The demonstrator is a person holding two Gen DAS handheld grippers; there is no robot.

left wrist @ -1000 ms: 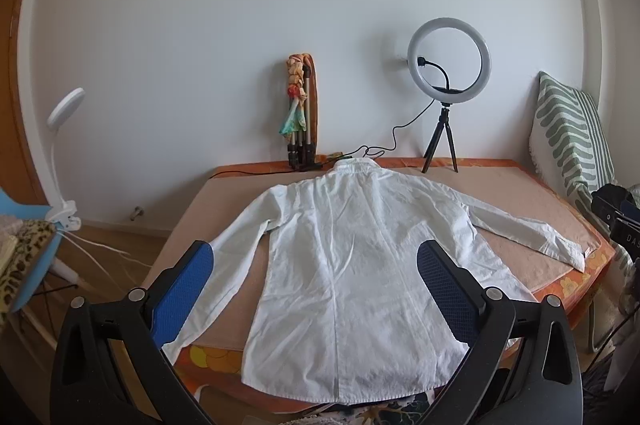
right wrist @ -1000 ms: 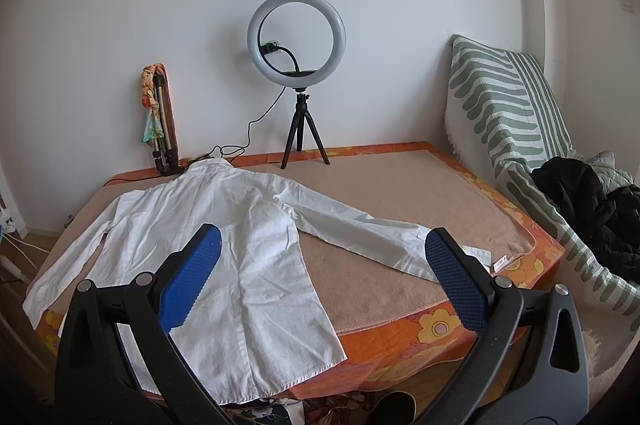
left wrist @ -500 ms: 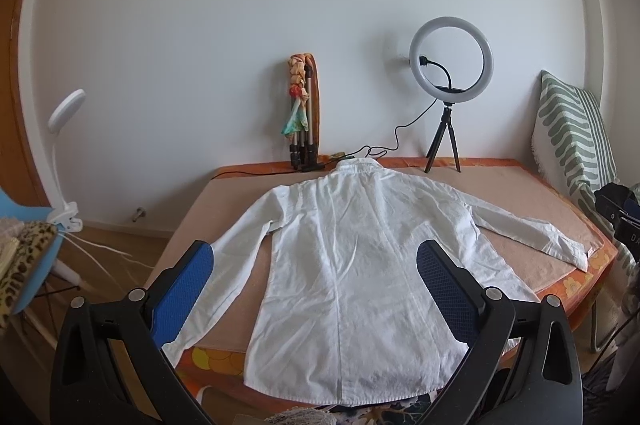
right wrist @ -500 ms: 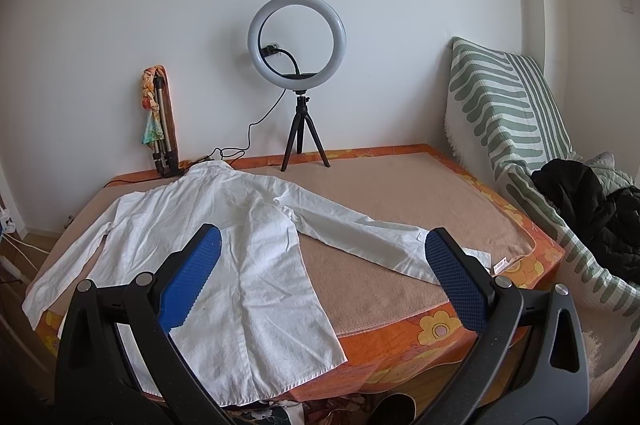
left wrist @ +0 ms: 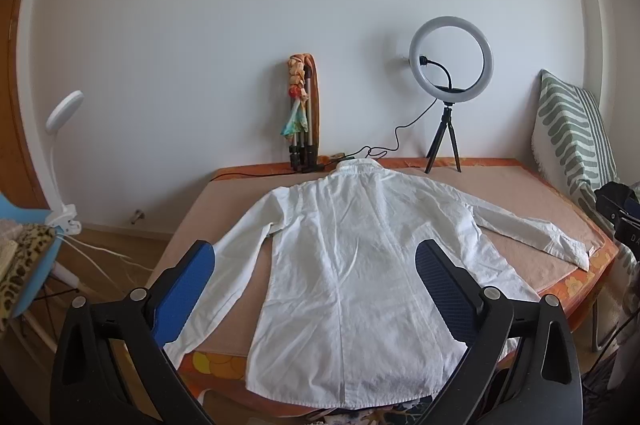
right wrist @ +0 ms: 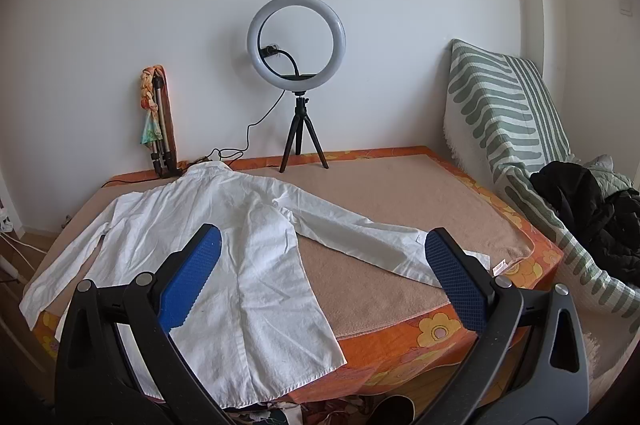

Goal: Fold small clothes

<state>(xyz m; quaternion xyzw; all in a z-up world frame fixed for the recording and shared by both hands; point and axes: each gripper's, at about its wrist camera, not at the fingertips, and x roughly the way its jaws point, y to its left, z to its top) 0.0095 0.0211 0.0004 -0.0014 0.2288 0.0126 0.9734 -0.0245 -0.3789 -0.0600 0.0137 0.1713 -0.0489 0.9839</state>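
A white shirt (left wrist: 360, 265) is being kept spread flat, back side up, on the bed (right wrist: 400, 193), with both sleeves laid out to the sides. The left claw (left wrist: 316, 289) and the right claw (right wrist: 320, 273) are being held wide open above it, with nothing gripped. No fold looks started yet, so a sleeve probably needs to be pinched next.

Soft, even daylight; faint shadows only. Both views sharp, with strong fisheye bending and dark vignetted corners.
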